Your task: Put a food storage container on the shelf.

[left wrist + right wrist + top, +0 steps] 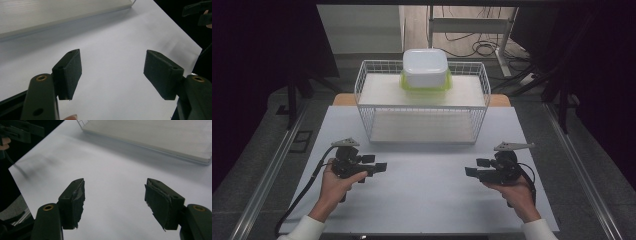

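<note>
**Both grippers held open over the white table, wire rack beyond them**

While nothing is held between either pair of jaws, both grippers are seen spread wide above the table. The left gripper (378,167) is held in the person's left hand (334,185) near the front left of the white table (427,200), its jaws turned inward toward the middle. In the left gripper view the left gripper (112,72) is shown with its two black pads well apart, bare white surface between them. The right gripper (474,169) is gripped by the right hand (514,192) near the front right, its jaws also turned inward, so that the two tools face each other across the table and stay well apart. In the right gripper view the right gripper (115,197) is likewise shown parted, and the pad faces are seen to be worn and ragged at the edges. A cable (304,190) is trailed from the left gripper down past the table's front edge, and a grey three-cornered plate is carried on top of each tool.

Beyond the grippers, a white wire rack (422,102) is set at the back middle of the table. On its top shelf, toward the rear, a white container (425,67) is placed upside down on a green-rimmed lid (426,86). The lower shelf of the rack is seen as a pale board, whose front edge appears in both gripper views. Cables are seen on the floor behind the table.
</note>
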`<state>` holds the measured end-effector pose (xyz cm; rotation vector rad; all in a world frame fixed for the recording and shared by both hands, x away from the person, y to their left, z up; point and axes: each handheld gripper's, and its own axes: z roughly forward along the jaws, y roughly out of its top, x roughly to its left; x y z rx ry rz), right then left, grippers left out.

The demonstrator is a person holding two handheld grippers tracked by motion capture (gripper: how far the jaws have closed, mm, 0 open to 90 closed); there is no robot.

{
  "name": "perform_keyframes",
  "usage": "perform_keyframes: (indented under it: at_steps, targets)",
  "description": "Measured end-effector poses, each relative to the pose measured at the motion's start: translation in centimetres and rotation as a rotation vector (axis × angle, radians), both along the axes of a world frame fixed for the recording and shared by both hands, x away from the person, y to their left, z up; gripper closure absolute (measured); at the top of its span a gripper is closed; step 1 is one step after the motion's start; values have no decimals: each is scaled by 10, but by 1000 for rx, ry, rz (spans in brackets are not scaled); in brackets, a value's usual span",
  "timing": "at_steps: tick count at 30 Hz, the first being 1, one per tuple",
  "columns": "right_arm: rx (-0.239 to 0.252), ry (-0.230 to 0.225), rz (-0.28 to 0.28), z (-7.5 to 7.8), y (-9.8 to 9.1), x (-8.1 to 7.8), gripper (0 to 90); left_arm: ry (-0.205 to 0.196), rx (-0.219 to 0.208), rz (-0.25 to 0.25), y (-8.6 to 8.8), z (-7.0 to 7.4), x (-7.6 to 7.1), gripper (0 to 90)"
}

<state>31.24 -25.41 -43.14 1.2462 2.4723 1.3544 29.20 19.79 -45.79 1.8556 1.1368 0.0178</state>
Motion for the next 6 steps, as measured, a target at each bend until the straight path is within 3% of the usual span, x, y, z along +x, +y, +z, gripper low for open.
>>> perform_keyframes:
  at_steps: [6]
  targets:
    - [-10, -16, 0, -1, 0, 0, 283, 10, 13, 11, 2, -4, 2, 289]
